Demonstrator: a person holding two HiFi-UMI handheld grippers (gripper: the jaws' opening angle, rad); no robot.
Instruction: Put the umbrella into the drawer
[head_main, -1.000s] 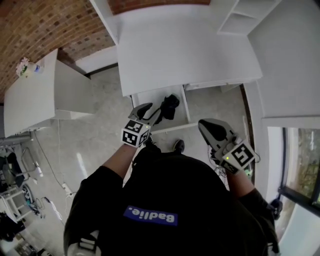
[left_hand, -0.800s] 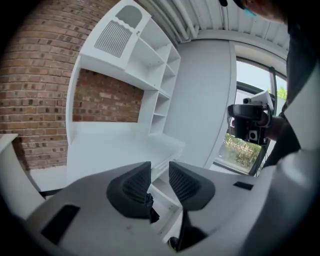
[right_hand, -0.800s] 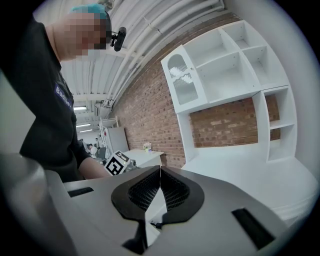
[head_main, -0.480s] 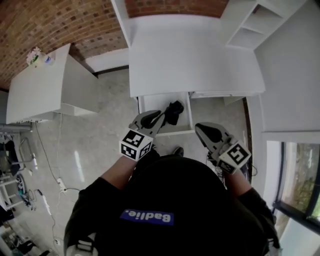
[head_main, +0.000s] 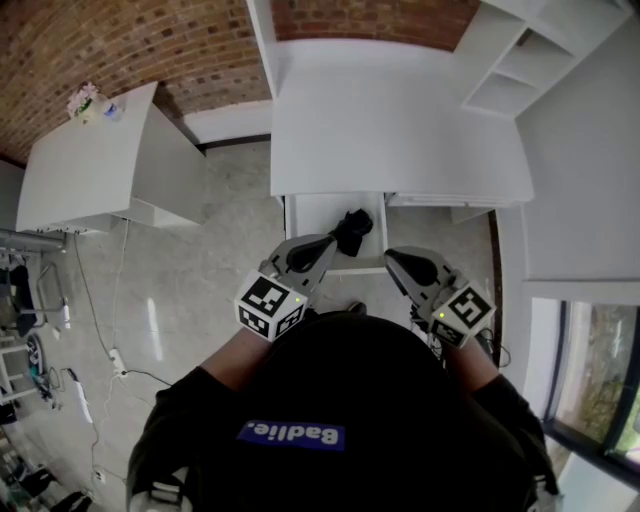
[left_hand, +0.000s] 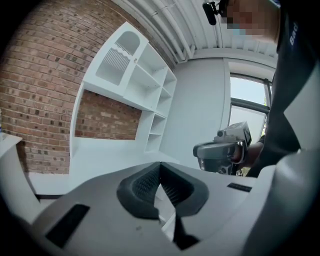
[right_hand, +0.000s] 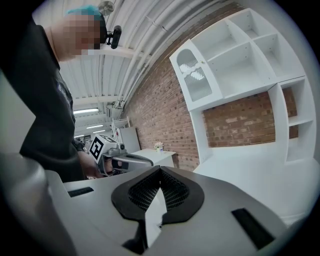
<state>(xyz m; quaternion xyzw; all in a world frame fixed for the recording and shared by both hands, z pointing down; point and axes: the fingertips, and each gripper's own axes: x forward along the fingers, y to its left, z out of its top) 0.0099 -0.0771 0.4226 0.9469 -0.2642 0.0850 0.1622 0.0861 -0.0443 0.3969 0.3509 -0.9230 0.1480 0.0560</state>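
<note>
The black folded umbrella (head_main: 352, 228) lies in the open white drawer (head_main: 312, 212) under the desk, toward its right side. My left gripper (head_main: 328, 242) hangs above the drawer's front edge, just short of the umbrella and apart from it. Its jaws are shut with nothing between them, as the left gripper view shows (left_hand: 160, 169). My right gripper (head_main: 391, 256) hovers to the right of the drawer front, also shut and empty (right_hand: 160, 173). Each gripper sees the other: the right gripper (left_hand: 223, 148) beside the left, the left gripper (right_hand: 118, 158) beside the right.
The white desk top (head_main: 400, 120) sits above the drawer, with a white shelf unit (head_main: 520, 60) at the right. A low white cabinet (head_main: 90, 165) with a small flower pot (head_main: 85, 100) stands at the left. Brick wall behind; cables lie on the floor (head_main: 110, 355).
My left gripper has lifted up and back from the drawer and its jaws have shut empty. The umbrella stays in the drawer. The right gripper has shifted slightly.
</note>
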